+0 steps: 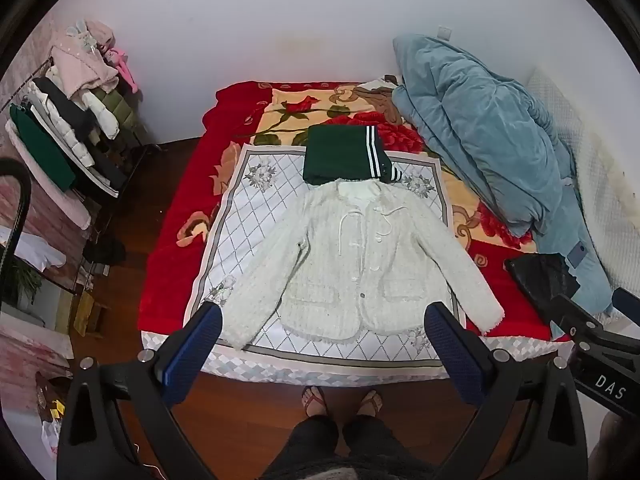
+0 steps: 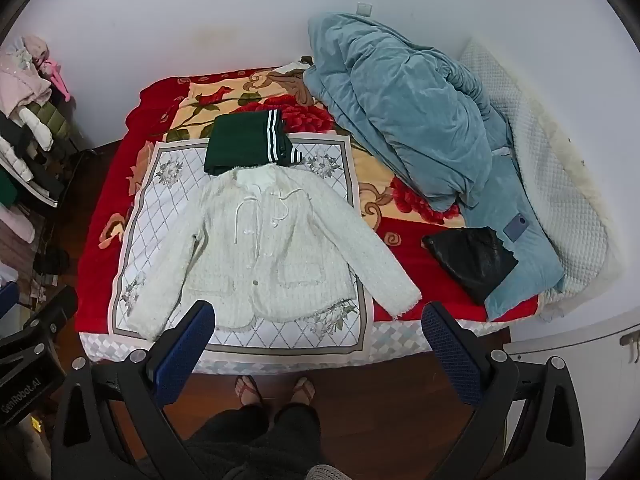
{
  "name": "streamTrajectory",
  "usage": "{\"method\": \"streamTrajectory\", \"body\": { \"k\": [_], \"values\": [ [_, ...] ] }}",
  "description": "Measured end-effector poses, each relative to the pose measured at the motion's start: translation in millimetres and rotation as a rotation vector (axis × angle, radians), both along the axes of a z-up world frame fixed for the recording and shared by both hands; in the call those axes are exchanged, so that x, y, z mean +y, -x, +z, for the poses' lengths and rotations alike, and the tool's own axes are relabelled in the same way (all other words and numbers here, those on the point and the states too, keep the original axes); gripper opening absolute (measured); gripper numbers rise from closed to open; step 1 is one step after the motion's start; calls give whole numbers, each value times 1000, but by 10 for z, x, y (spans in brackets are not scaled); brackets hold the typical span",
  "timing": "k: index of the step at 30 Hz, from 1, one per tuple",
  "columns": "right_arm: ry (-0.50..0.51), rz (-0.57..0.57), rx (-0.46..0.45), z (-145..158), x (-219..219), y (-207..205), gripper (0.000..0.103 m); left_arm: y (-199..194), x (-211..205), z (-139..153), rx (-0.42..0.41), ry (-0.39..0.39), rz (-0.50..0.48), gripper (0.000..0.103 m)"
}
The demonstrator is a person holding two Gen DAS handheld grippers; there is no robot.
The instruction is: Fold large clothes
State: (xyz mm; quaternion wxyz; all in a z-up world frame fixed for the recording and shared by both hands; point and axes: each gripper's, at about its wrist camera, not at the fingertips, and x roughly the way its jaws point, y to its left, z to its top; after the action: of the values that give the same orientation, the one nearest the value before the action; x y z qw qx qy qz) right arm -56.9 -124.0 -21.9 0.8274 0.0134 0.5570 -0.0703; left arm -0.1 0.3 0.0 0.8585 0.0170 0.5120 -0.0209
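A fluffy white jacket [image 1: 352, 256] [image 2: 272, 252] lies spread flat, front up, on a white patterned mat [image 1: 248, 216] [image 2: 160, 200] near the bed's front edge, both sleeves angled outward. Just beyond its collar sits a folded dark green garment [image 1: 340, 154] [image 2: 240, 140] with white stripes. My left gripper [image 1: 324, 320] hangs open above the jacket's hem, nothing between its blue pads. My right gripper [image 2: 318, 318] is open too, held above the jacket's lower right side and the bed edge. Each gripper's body shows at the other view's side edge.
A red floral blanket [image 1: 176, 208] [image 2: 100, 216] covers the bed. A blue-grey quilt [image 1: 488, 136] [image 2: 404, 120] is heaped at the right, with a black bag [image 1: 544, 276] [image 2: 476, 260] and a phone [image 2: 519, 226] beside it. A clothes rack [image 1: 72, 128] stands left. The person's sandalled feet [image 1: 344, 400] stand on wood floor.
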Motion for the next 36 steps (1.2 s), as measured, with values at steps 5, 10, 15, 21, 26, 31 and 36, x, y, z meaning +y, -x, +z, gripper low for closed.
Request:
{"method": "streamTrajectory", "body": {
  "k": [5, 10, 15, 21, 26, 31, 36],
  "values": [
    [-9, 0, 0, 5, 7, 7, 103, 0, 0, 0, 3, -3, 1, 103],
    [-3, 0, 0, 13, 14, 9, 103, -2, -2, -2, 5, -9, 2, 103],
    [-3, 3, 4, 40, 10, 3, 103, 3, -5, 3, 5, -10, 4, 103],
    [-6, 14, 4, -57, 51, -13, 103, -1, -4, -3, 5, -9, -1, 103],
    [-6, 21, 5, 16, 31, 20, 103, 1, -9, -15, 4, -5, -2, 103],
    [-6, 21, 8, 25, 23, -1, 103, -2, -44, 13, 5, -6, -2, 103],
    [-8, 21, 9, 38, 14, 1, 103, -20, -83, 25, 4, -6, -2, 103]
  ]
}}
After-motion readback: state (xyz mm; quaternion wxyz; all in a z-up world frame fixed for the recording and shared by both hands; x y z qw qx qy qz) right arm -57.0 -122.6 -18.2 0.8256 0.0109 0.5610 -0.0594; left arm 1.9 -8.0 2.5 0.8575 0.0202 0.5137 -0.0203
